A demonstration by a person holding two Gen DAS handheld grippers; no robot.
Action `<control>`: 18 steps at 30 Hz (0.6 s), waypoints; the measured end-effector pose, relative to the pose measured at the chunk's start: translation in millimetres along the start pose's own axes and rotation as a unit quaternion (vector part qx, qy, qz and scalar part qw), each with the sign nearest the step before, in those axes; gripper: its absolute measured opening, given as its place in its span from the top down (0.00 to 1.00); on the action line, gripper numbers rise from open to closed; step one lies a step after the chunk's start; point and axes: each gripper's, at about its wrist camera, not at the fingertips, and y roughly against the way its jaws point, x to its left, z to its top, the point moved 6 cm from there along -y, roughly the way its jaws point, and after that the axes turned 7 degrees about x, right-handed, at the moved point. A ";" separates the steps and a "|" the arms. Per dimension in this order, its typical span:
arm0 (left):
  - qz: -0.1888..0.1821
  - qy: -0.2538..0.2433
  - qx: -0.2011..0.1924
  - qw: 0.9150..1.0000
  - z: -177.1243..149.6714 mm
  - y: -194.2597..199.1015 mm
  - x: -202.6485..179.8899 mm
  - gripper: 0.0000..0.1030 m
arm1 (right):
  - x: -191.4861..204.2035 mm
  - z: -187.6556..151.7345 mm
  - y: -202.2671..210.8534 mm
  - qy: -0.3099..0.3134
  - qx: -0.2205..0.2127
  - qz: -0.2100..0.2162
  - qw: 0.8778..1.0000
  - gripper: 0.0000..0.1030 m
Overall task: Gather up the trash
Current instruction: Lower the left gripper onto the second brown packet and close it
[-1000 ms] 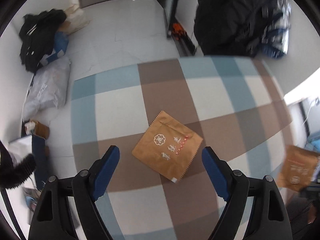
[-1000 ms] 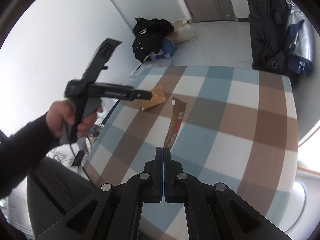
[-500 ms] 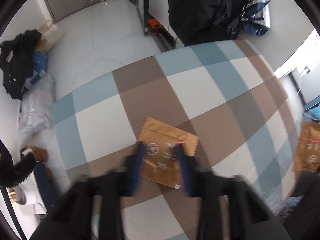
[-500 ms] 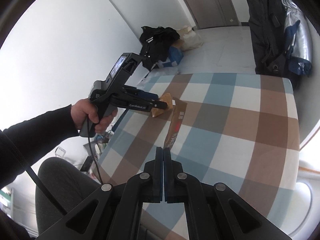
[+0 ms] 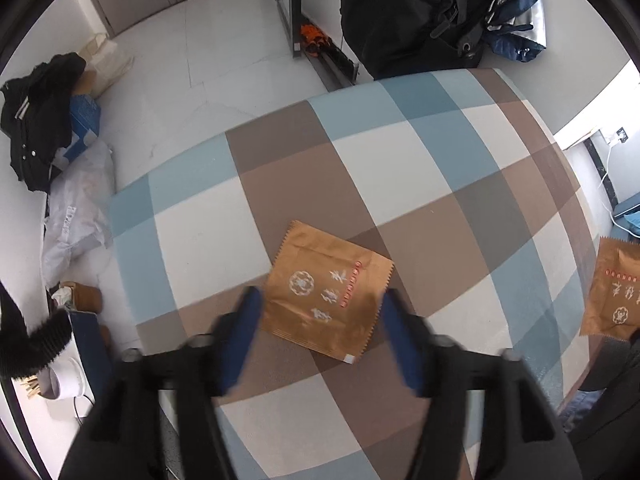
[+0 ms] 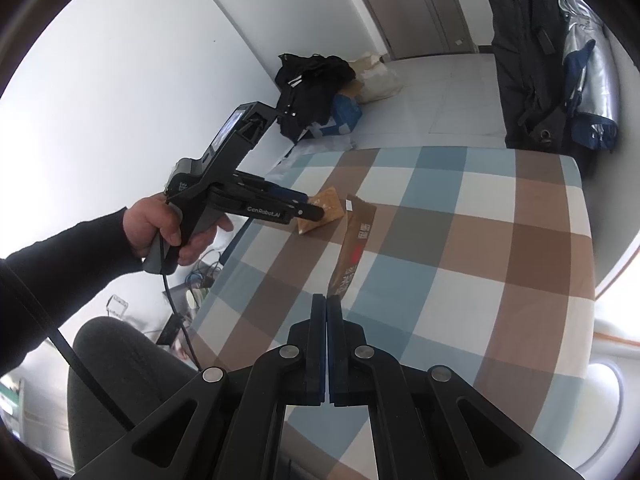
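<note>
A flat brown foil packet (image 5: 328,292) with white print lies on the checked tablecloth (image 5: 400,168). My left gripper (image 5: 320,312) is open, its blue fingers on either side of the packet's near edge, just above it. It also shows in the right wrist view (image 6: 316,210) over the same packet (image 6: 326,208). My right gripper (image 6: 327,304) is shut on the bottom edge of a second brown packet (image 6: 354,248) and holds it upright above the table. That second packet shows at the right edge of the left wrist view (image 5: 616,288).
The table's left edge (image 5: 120,248) drops to a floor with a white bag (image 5: 76,208), black clothes (image 5: 40,112) and a white cup (image 5: 66,376). A black backpack (image 5: 408,12) stands beyond the far edge. The person's leg (image 6: 120,364) is at the near left.
My left gripper has come down and forward to the flat packet; its fingers now flank the packet's near edge. The right gripper has stayed put with its packet.
</note>
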 end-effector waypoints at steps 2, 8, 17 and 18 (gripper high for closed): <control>0.010 -0.013 0.005 1.000 1.1 -4.3 -1.7 0.29 | -1.8 -0.8 -0.9 -0.001 0.002 -0.002 1.000 1.00; 0.050 -0.063 0.016 0.997 7.5 -15.0 -1.0 0.14 | -5.4 -2.9 1.5 -0.005 0.002 -0.005 1.000 1.00; 0.005 -0.135 0.017 0.991 4.5 -13.7 -5.8 0.23 | -7.9 -4.3 -2.2 -0.005 0.006 -0.014 1.000 1.00; 0.001 -0.141 0.017 0.990 3.8 -12.4 -6.4 0.26 | -7.7 -4.3 -3.4 -0.004 0.008 -0.016 1.000 1.00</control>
